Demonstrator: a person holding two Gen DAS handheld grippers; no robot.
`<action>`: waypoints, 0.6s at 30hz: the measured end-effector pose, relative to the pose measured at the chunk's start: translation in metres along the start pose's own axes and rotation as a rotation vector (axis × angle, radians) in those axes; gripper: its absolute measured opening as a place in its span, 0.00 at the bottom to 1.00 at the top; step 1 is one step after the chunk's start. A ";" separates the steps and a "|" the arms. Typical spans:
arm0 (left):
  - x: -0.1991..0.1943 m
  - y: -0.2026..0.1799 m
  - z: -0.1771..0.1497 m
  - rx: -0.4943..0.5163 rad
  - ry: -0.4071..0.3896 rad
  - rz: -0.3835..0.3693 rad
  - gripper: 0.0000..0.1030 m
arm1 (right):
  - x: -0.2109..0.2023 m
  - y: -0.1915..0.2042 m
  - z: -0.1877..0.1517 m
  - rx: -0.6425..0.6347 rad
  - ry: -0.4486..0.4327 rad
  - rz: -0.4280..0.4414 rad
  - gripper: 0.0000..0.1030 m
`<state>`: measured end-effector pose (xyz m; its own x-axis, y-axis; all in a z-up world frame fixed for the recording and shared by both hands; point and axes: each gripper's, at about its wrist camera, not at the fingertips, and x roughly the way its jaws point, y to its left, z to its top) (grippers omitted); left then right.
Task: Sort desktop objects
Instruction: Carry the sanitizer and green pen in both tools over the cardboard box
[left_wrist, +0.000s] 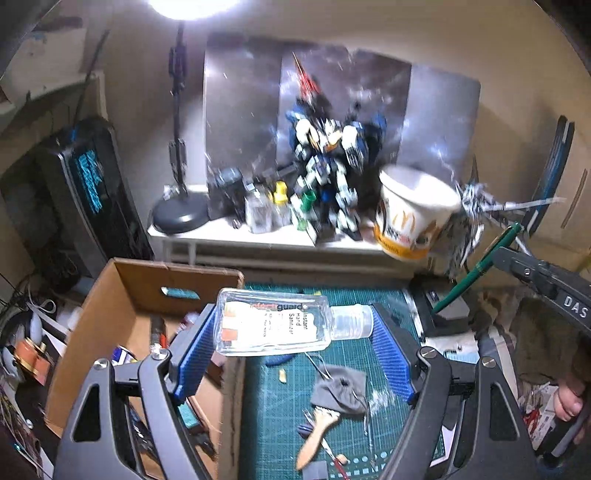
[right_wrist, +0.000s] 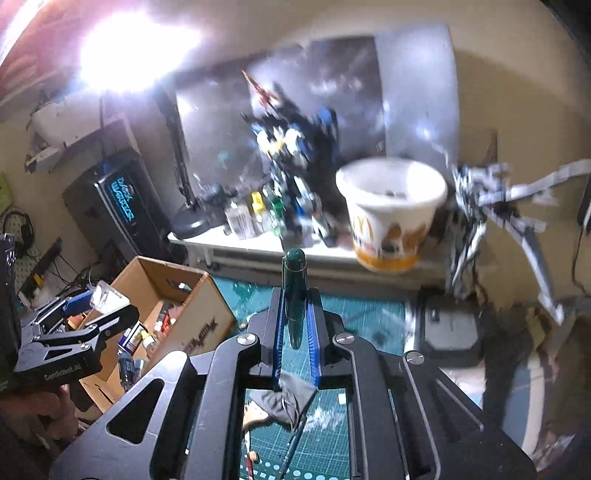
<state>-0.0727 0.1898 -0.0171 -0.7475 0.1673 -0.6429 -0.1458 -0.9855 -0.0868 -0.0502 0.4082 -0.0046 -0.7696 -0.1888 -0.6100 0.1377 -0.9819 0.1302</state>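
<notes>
Left gripper (left_wrist: 291, 332) clamped on sideways sanitizer bottle (left_wrist: 273, 322), right gripper (right_wrist: 295, 314) pinching upright green pen (right_wrist: 294, 295)

A lit desk lamp (left_wrist: 180, 210) stands on a white shelf (left_wrist: 236, 236).

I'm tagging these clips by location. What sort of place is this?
Most likely a hobbyist's model-building desk at home. A robot model kit stands on a white shelf beside small paint bottles, and a green cutting mat with a brush covers the desk.
</notes>
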 end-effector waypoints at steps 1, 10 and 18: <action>-0.005 0.003 0.005 -0.003 -0.012 0.002 0.77 | -0.005 0.005 0.005 -0.005 -0.015 0.001 0.11; -0.050 0.034 0.027 -0.013 -0.102 0.033 0.77 | -0.037 0.056 0.035 -0.067 -0.097 0.059 0.11; -0.075 0.085 0.020 -0.048 -0.117 0.074 0.77 | -0.033 0.127 0.034 -0.136 -0.089 0.140 0.11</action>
<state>-0.0424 0.0946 0.0391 -0.8256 0.0937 -0.5564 -0.0586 -0.9950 -0.0807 -0.0287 0.2900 0.0584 -0.7881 -0.3277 -0.5211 0.3255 -0.9403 0.0990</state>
